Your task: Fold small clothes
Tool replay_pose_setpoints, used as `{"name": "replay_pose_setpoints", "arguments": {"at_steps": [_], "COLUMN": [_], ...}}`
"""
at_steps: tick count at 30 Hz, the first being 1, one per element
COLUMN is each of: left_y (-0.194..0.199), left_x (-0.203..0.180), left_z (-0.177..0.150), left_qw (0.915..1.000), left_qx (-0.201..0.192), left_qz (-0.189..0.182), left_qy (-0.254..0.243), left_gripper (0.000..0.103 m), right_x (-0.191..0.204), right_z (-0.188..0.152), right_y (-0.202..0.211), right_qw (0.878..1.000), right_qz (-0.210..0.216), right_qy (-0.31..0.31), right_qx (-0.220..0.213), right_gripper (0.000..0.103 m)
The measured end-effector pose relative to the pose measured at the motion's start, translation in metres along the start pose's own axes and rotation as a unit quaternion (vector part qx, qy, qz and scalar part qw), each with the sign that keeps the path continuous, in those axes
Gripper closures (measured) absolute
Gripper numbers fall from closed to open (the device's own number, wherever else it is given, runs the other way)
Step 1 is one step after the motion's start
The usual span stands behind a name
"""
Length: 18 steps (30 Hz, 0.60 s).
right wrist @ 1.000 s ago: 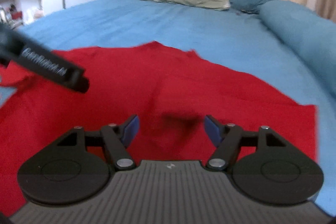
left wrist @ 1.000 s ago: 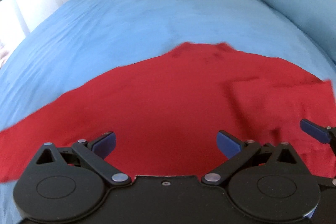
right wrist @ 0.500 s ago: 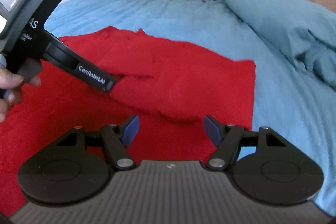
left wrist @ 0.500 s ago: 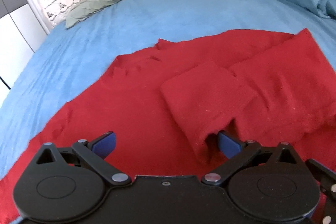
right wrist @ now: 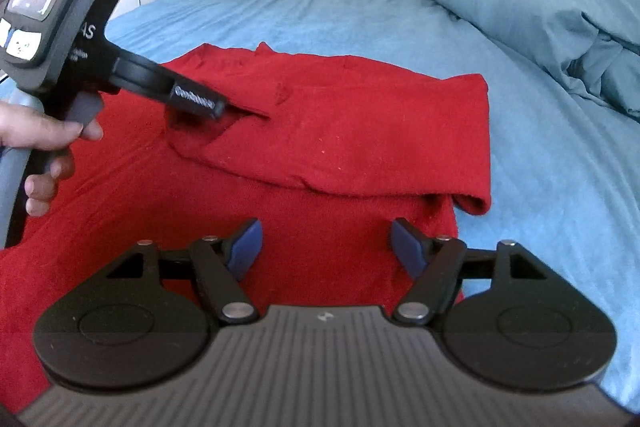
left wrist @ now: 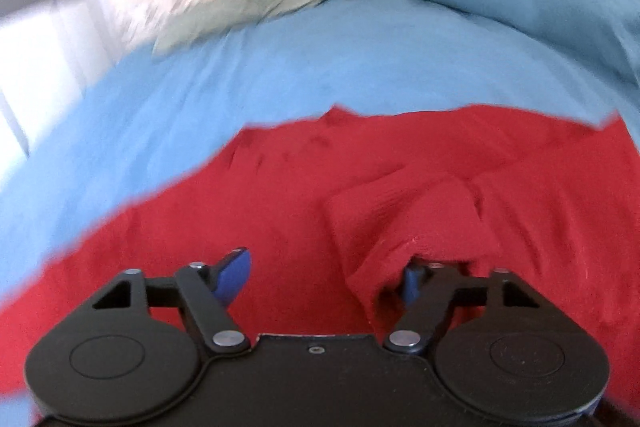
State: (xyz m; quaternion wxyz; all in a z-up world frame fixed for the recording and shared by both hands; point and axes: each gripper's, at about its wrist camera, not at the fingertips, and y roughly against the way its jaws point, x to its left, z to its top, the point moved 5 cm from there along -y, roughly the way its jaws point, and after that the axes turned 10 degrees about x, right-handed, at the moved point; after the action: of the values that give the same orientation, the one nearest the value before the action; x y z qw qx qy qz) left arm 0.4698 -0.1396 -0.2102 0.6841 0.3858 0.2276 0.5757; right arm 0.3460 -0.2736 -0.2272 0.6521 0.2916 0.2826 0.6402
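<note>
Sleeve fold in hand; red sweater point(right wrist: 320, 131) lies spread on the blue bed point(right wrist: 320, 19), its right sleeve point(right wrist: 352, 143) already laid across the chest with the cuff end near the middle; left hand-held gripper point(left wrist: 324, 277) is wide open, one finger point(left wrist: 410, 281) poked inside the cuff point(left wrist: 408, 227), nothing pinched; from the right wrist view its tip sits at the cuff opening; right hand-held gripper point(right wrist: 326, 247) hovers wide open over the lower body of the sweater, holding nothing; judgement: sleeve tuck is about done, far side not yet folded; next move likely calls for sliding the left finger clear without dragging the cuff, then a pinch on the other sleeve; risk: knit snags on the finger and pulls the fold open
</note>
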Motion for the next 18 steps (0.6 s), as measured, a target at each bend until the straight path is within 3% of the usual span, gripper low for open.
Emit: {"name": "replay_pose_setpoints", "arguments": {"at_steps": [3, 9, 12, 15, 17, 18], "left_y": [-0.002, 0.003, 0.004, 0.006, 0.005, 0.004], "left_x": [0.022, 0.054, 0.054, 0.046, 0.047, 0.048], "left_z": [-0.009, -0.019, -0.018, -0.017, -0.015, -0.014], "left_qw": [0.9946, 0.9742, 0.9711, 0.9696, 0.9691, 0.9680], "left_qx": [0.005, -0.006, -0.015, -0.022, -0.021, -0.018], "left_qz": [-0.054, -0.087, -0.120, -0.154, -0.155, -0.153], "left_qy": [0.089, 0.208, 0.206, 0.188, 0.191, 0.198], "left_gripper": [0.040, 0.041, 0.043, 0.031, 0.032, 0.040], "right_x": [-0.001, -0.001, -0.001, -0.001, 0.000, 0.000], "right_z": [-0.001, -0.003, -0.003, -0.003, -0.003, -0.003], "right_y": [-0.001, -0.002, -0.003, -0.003, -0.003, -0.003], "right_qw": [1.000, 1.000, 1.000, 1.000, 1.000, 1.000], "right_qz": [0.001, 0.006, 0.005, 0.003, 0.003, 0.004], "right_qy": [-0.004, -0.003, -0.003, -0.001, -0.001, -0.001], "right_qx": [-0.001, 0.001, 0.000, 0.000, 0.001, 0.002], "right_gripper": [0.014, 0.011, 0.010, 0.010, 0.010, 0.010]}}
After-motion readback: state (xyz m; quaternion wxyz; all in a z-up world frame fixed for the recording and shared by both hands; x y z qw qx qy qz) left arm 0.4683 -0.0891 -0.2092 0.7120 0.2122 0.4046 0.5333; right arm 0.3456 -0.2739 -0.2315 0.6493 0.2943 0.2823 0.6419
